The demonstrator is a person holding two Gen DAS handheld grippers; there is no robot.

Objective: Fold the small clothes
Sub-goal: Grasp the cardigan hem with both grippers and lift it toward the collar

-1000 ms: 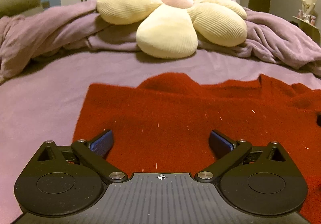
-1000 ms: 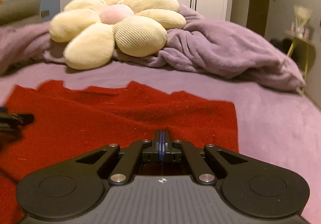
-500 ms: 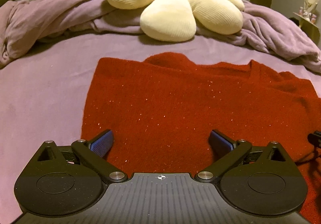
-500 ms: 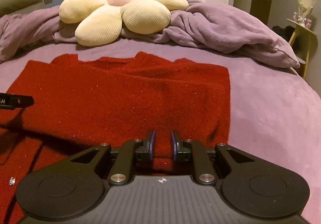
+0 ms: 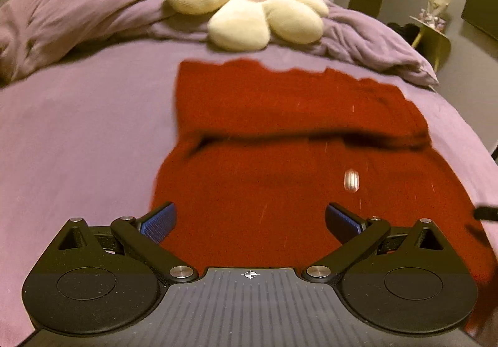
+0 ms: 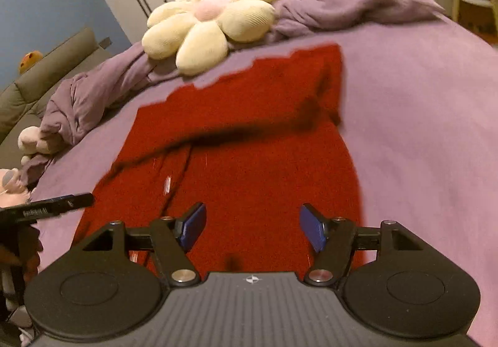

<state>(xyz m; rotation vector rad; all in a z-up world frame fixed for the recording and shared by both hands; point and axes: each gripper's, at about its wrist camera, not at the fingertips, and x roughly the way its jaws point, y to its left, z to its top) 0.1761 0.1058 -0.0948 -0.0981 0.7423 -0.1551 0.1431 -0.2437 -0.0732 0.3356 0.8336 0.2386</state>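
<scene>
Left wrist view: the left gripper (image 5: 250, 219) hovers above the near part of the red knitted garment (image 5: 280, 166), its jaws spread wide with nothing between them. The garment lies on the purple bedsheet (image 5: 77, 129), its far portion folded over toward the camera and forming a raised edge across the middle. A small pale button (image 5: 351, 180) shows on the lower layer. A cream flower cushion (image 5: 246, 4) rests on the rumpled purple duvet (image 5: 62, 14) beyond.

Right wrist view: the right gripper (image 6: 252, 227) hangs over the same garment (image 6: 264, 166), jaws apart and empty. One fold looks finished and released; the next move likely calls for gripping a side edge for a second fold.
</scene>
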